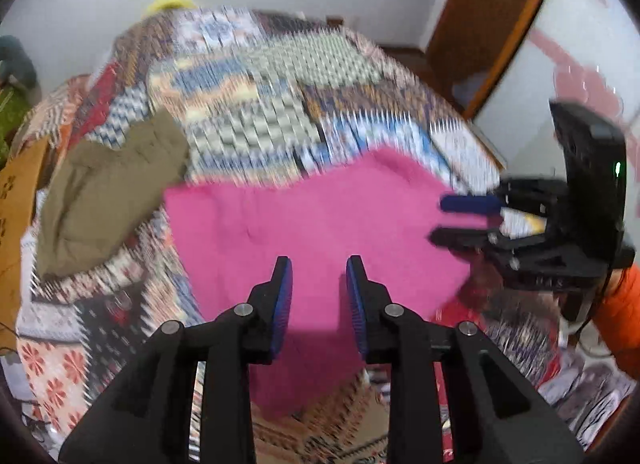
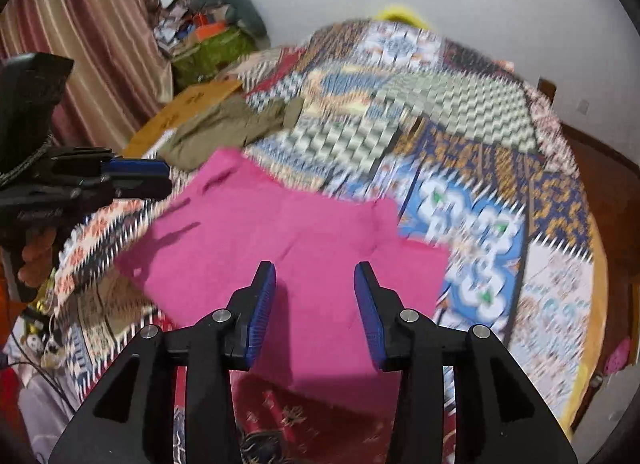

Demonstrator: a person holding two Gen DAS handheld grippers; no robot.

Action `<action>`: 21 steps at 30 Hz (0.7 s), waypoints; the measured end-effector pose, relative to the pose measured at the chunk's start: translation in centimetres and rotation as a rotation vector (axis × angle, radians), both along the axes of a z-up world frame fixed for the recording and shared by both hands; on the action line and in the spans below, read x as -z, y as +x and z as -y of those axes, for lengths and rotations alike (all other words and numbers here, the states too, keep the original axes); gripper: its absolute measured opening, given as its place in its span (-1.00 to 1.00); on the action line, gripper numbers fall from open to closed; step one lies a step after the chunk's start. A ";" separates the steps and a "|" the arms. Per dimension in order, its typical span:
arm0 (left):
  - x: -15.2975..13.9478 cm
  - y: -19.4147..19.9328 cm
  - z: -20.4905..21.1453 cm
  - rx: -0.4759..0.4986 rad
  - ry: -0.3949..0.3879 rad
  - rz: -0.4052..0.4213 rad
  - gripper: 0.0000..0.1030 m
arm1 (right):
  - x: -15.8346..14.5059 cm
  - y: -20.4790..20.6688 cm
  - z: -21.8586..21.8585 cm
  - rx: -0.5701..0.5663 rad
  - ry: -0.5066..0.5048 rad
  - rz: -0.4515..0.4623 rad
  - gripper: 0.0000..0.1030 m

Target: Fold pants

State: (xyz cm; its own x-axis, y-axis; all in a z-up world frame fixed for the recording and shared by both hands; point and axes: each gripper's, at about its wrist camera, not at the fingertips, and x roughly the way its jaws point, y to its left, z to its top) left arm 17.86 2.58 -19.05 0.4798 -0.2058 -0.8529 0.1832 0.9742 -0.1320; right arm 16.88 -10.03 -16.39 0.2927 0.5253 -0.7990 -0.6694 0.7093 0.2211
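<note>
While the pink pants lie folded flat on the patterned bed cover, both grippers hover above them. The left gripper and right gripper stand narrowly parted, gripping nothing. An olive garment lies beside the pants.

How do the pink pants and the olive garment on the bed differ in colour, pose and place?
The pink pants are bright pink; the olive garment is dull olive-brown. The pink pants lie flat and smooth; the olive garment looks bunched and creased. The pink pants lie at the near edge under both open grippers; the olive garment lies farther back, to their left. Both rest on the patterned bedspread.
</note>
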 end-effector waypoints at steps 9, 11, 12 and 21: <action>2.8 -2.4 -2.9 -0.109 -0.028 -0.062 -0.46 | 1.0 -1.2 2.8 0.052 -0.010 -0.014 -0.28; 3.1 -3.1 -3.7 -0.125 -0.048 -0.071 -0.39 | 1.1 -1.4 3.6 0.067 -0.007 -0.024 -0.27; 3.2 -3.5 -4.0 -0.134 -0.038 -0.073 -0.39 | 1.1 -1.5 3.9 0.075 -0.008 -0.027 -0.27; 2.1 -4.9 -6.2 -0.211 -0.016 -0.057 -0.36 | 0.7 -1.9 6.5 0.153 -0.032 -0.026 -0.24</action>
State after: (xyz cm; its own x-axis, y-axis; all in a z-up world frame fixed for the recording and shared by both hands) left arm 12.98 8.83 -21.15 0.4648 -0.1191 -0.8774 -0.0329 0.9879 -0.1516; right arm 14.96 -16.52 -17.07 0.3465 0.4501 -0.8230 -0.5472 0.8096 0.2124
